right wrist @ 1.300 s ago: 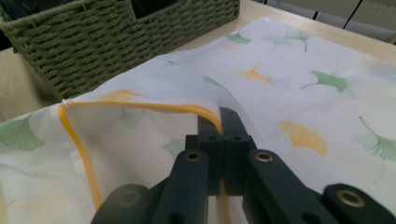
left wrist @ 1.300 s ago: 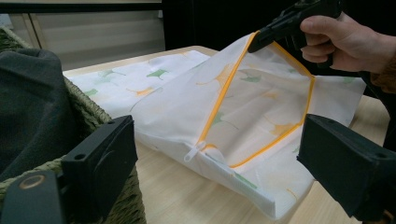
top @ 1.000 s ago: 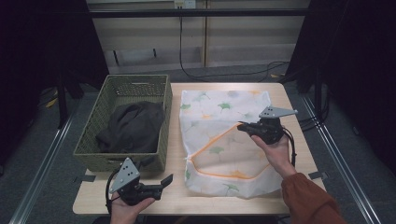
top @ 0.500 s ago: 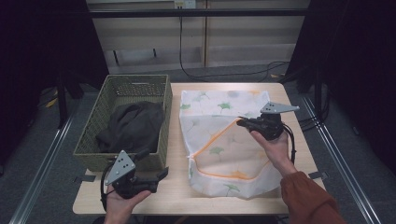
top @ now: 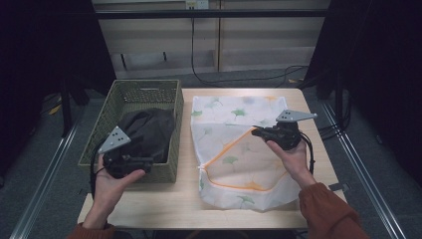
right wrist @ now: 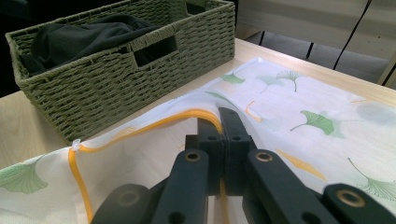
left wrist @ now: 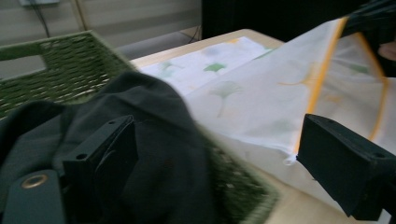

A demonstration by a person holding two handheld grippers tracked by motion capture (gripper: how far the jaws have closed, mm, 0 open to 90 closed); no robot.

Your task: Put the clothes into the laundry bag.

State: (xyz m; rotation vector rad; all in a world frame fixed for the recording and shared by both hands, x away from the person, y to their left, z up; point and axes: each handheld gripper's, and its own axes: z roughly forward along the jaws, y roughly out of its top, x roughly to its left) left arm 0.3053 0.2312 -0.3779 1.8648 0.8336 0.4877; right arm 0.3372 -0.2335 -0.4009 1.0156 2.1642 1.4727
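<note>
So the table [top: 149,204] is carrying two big things side by side: a green wicker basket [top: 133,94] on the person's left and a white mesh laundry bag [top: 234,114] with a ginkgo-leaf print lying flat on the right, running lengthwise away from the person. The bag's orange-trimmed opening [top: 224,152] is facing the basket side and is being lifted up into a tent shape.

Inside the basket a dark garment [top: 149,129] is sitting in a bunched heap, filling most of the near half.

The relation that matters here, I'd say: the garment is lying to the left of the bag's mouth, with the basket wall between the two, so it's going to have to travel up over the rim and rightward into the opening. The left gripper [top: 144,163] is clearly the nearer one to it.

In the left gripper view the jaws are standing wide apart, gripping nothing, and the garment [left wrist: 154,140] is lying right in front of and below them, just across the basket's near rim.

The right gripper [right wrist: 219,126] is clenched tight on the orange trim [right wrist: 154,122] of the bag, holding the mouth raised.
</note>
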